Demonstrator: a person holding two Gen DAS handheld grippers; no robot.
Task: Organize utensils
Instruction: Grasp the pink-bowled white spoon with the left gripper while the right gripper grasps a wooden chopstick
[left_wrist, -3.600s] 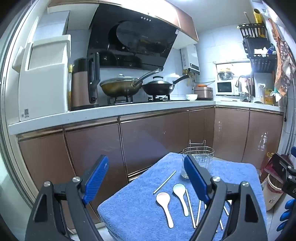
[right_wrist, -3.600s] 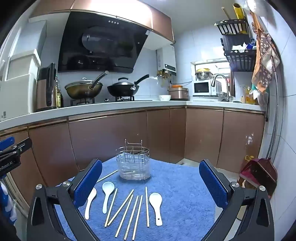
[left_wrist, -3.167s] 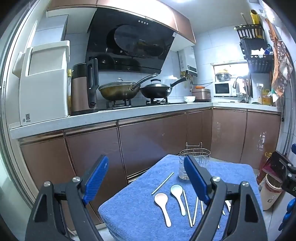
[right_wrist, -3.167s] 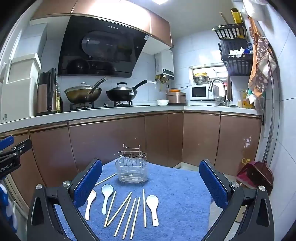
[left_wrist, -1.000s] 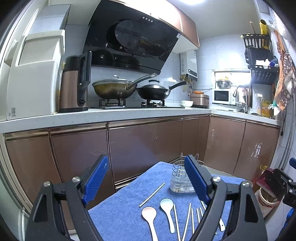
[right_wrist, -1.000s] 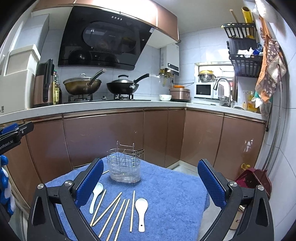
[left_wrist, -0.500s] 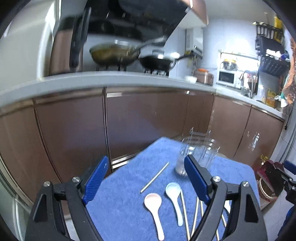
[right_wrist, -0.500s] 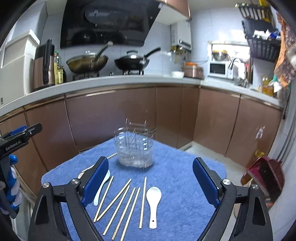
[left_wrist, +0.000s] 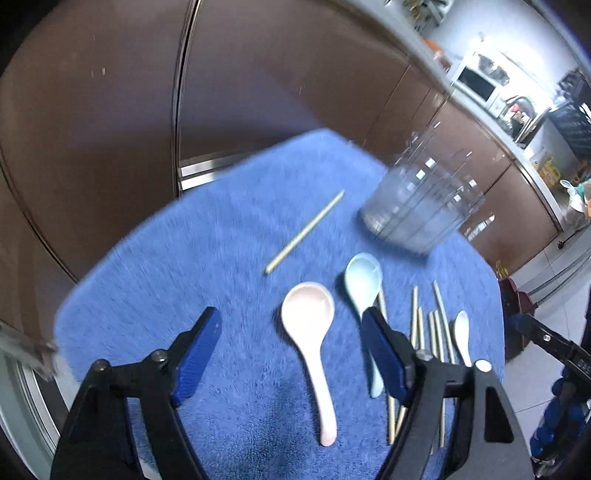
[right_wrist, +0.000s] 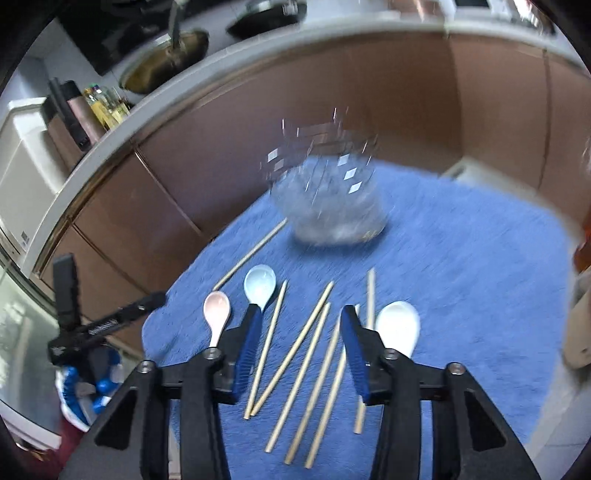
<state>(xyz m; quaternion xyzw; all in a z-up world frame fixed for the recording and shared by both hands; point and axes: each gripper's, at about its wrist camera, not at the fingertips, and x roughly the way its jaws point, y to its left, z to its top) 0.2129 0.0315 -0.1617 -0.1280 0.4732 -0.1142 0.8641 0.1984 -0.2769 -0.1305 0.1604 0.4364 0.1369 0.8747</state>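
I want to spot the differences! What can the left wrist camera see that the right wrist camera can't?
Only the left wrist view shows the microwave on the far counter. Only the right wrist view shows the brown pan and the oil bottles. Both show the blue towel, the clear utensil holder, the pink spoon, the light blue spoon, the white spoon and the chopsticks.

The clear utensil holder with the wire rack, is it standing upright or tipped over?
Upright. The clear utensil holder stands on its base on the blue towel, wire rack pointing up. Blur hides whether anything is inside.
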